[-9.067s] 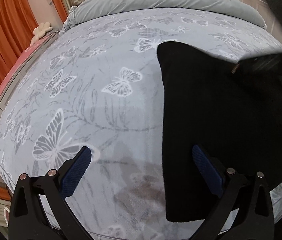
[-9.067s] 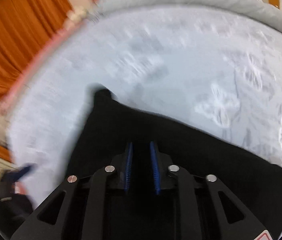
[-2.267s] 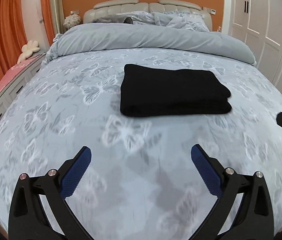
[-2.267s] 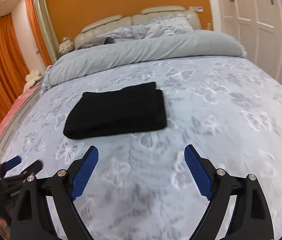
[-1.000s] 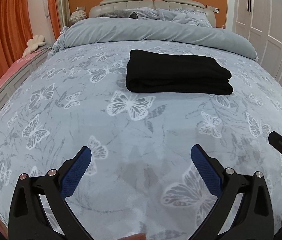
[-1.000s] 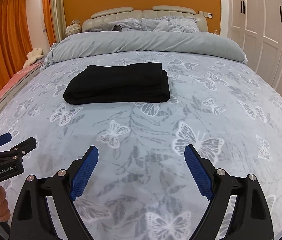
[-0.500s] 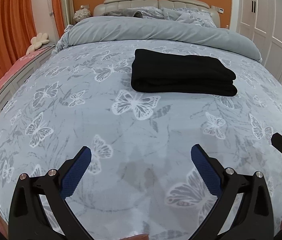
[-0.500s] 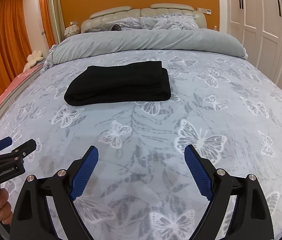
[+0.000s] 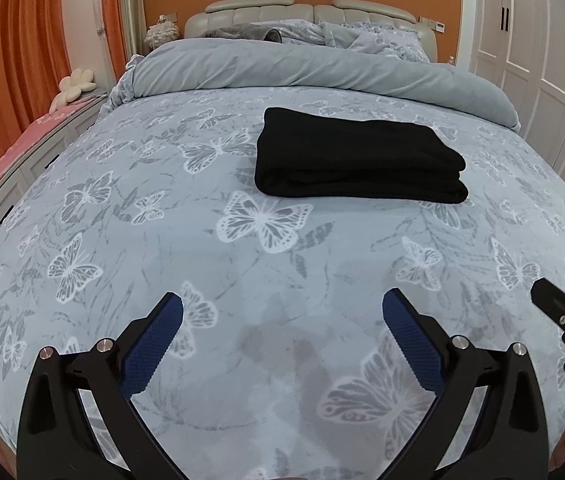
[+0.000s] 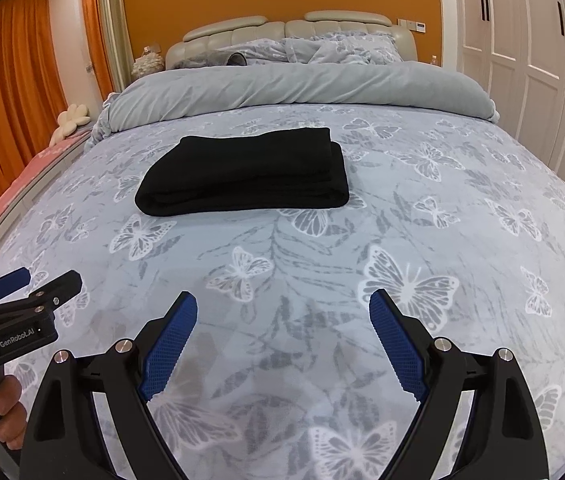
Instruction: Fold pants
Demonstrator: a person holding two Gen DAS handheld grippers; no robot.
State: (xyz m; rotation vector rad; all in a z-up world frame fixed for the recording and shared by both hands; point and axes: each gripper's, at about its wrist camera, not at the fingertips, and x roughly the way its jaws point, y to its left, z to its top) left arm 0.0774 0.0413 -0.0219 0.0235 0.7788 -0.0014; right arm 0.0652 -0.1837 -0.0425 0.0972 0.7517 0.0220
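Folded black pants: a flat, layered rectangular bundle of dark knit fabric, lying on the bed near its middle, closer to the far half. The rounded fold faces the near side; stacked edges show at its right end. Nothing touches it.

Bed cover: pale blue-grey fabric printed with white and grey butterflies, spread smooth over the whole mattress.

Grey duvet: rolled back in a thick band across the far end of the bed, well apart from the pants.

Patterned pillows: heaped against the cream padded headboard, beyond the duvet.

Left hand-held gripper: black frame, blue textured pads, jaws spread wide, holding nothing, hovering over the near edge of the bed, well short of the pants. In the right wrist view it appears at the near left, held by a hand whose fingers curl round the grip.

Right hand-held gripper: same build, jaws spread wide, empty, over the near part of the bed cover. Its tips show at the far right edge of the left wrist view.

Surroundings: orange curtains on the left, orange wall behind the headboard, white panelled wardrobe doors on the right, a cream flower-shaped cushion on the pink ledge left of the bed.
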